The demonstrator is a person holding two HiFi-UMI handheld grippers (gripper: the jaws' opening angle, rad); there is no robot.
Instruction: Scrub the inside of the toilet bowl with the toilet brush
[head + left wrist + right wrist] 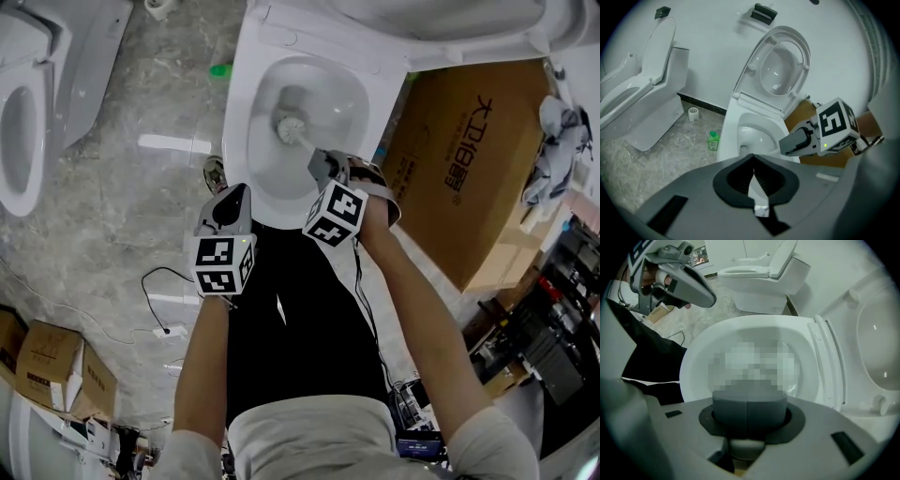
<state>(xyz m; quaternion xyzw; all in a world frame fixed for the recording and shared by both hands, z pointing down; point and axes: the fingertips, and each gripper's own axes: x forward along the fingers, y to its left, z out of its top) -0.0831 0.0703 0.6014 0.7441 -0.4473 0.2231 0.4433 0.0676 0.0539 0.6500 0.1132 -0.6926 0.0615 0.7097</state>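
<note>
Currently your right gripper (319, 161) has its jaws closed on the handle of the toilet brush (289, 123). The brush's bristled head sits low inside the toilet bowl (242, 122), left of the basin's middle, and the gripper itself hangs over the near right part of the rim. Your left gripper (234, 195) hovers at the bowl's near left corner, its jaws pressed together with nothing between them. On your right the bowl's outer edge runs just beside a large cardboard box (469, 159), so that side is tight. On your left the marbled floor (122, 216) lies open between this toilet and a second toilet (75, 75). That stretch is broken only by one green bottle (220, 69) near the bowl's base, one white strip (173, 143) and one thin cable (166, 329). Behind the bowl the lid (783, 61) stands raised against the wall. Counted: two toilets, one brush, one green bottle, one small white cup (693, 113) by the wall, one big box, and two smaller cartons (47, 361) at your lower left.
</note>
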